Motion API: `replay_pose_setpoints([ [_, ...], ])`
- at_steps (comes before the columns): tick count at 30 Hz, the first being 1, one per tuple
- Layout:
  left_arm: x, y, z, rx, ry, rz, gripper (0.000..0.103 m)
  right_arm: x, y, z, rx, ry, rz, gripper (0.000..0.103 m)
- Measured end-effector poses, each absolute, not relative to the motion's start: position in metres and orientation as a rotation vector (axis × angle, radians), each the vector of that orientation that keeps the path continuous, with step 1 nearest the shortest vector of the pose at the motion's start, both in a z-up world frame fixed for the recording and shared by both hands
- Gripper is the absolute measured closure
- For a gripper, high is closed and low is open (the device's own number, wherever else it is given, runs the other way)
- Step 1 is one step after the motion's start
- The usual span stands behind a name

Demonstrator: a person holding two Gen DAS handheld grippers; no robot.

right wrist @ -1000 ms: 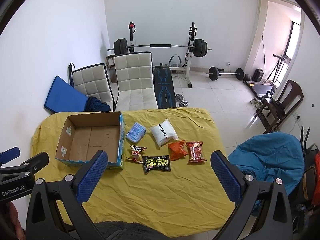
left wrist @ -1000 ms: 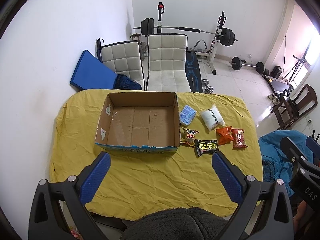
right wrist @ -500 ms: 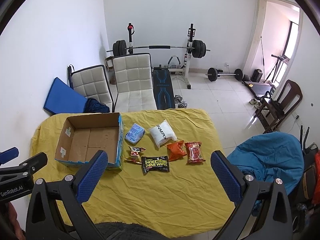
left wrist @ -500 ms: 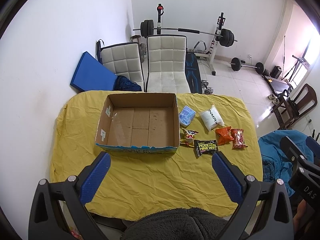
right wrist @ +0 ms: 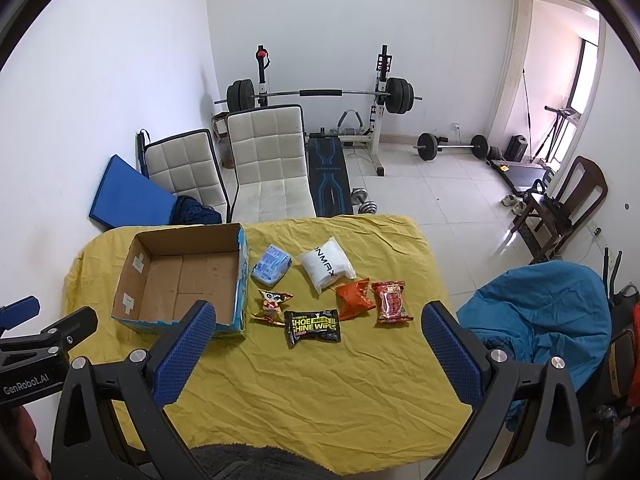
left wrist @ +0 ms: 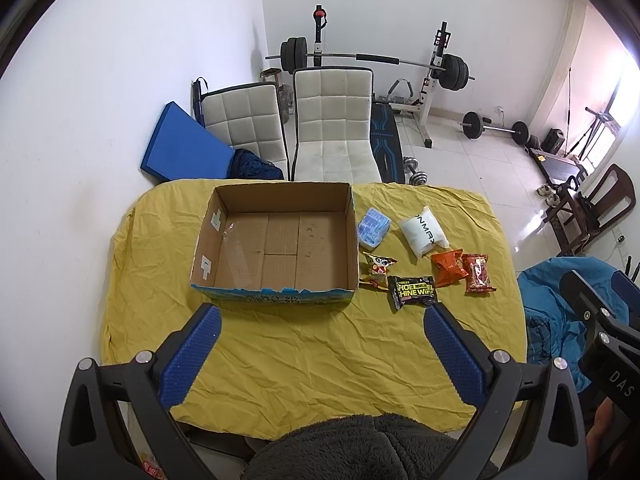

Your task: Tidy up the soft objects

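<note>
Right claw (right wrist: 318,338) just short of wipes packet (right wrist: 313,326)

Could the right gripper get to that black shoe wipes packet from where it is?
Probably yes. The right gripper is open, and the black wipes packet lies flat on the yellow cloth straight ahead, with nothing between them.

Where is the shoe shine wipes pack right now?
In the right wrist view, the black wipes pack lies on the yellow cloth, right of the cardboard box, below the orange packet.
</note>
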State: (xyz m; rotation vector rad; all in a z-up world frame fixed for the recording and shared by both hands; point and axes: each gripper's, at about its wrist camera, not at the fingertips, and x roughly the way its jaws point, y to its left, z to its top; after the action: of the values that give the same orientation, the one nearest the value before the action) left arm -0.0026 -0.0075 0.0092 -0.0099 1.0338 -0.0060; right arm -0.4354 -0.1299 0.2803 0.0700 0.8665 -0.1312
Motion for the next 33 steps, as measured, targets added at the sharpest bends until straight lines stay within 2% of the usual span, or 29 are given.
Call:
replay_pose_setpoints([
  [8, 0.006, -0.018, -0.008, -0.001, 1.059, -0.012, 0.000, -0.426, -0.148, 0.266, 0.096, 0.892, -0.158, 0.000],
  [15, 0.050, -0.051, -0.048, 0.031, 1.115, -0.068, 0.000, -0.390, -0.208, 0.218, 0.126, 0.981, -0.257, 0.000],
  [19, 0.085, -0.084, -0.091, 0.063, 1.186, -0.130, 0.000, -0.349, -0.256, 0.161, 0.118, 1.078, -0.294, 0.000],
  [22, 0.114, -0.116, -0.133, 0.109, 1.236, -0.204, 0.000, -0.308, -0.293, 0.098, 0.112, 1.181, -0.285, 0.000],
  [28, 0.161, -0.190, -0.240, 0.343, 1.360, -0.354, 0.000, -0.244, -0.350, -0.032, 0.095, 1.376, -0.245, 0.000],
  [33, 0.182, -0.236, -0.332, 0.517, 1.513, -0.471, 0.002, -0.210, -0.371, -0.119, 0.137, 1.526, -0.161, 0.000],
])
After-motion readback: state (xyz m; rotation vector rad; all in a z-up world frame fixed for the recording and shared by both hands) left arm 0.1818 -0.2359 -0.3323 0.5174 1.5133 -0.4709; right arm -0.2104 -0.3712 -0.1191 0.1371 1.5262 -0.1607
